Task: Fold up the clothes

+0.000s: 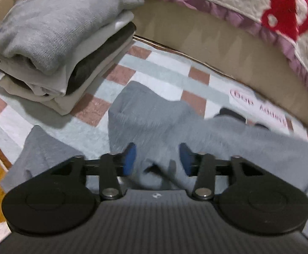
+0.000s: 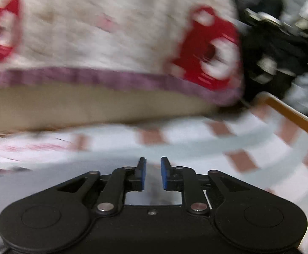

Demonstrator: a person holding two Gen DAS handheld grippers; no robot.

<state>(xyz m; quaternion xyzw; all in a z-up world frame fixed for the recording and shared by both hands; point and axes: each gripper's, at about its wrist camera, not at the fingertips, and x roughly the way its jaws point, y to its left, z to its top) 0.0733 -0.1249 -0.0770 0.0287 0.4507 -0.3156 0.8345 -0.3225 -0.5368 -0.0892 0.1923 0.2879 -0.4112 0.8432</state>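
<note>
Both grippers spread wide over the laundry.
Left gripper [image 1: 157, 157] hovers, holding nothing, above the grey garment [image 1: 154, 116] on the checked blanket [image 1: 162, 72]; folded stack [image 1: 56, 42] waits beside; right gripper [image 2: 153, 173] parted, empty.

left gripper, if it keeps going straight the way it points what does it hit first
Most likely the rumpled grey fleece garment spread on the checked pink-and-white blanket. The left gripper has open jaws over that cloth; how close it is is unclear.
</note>
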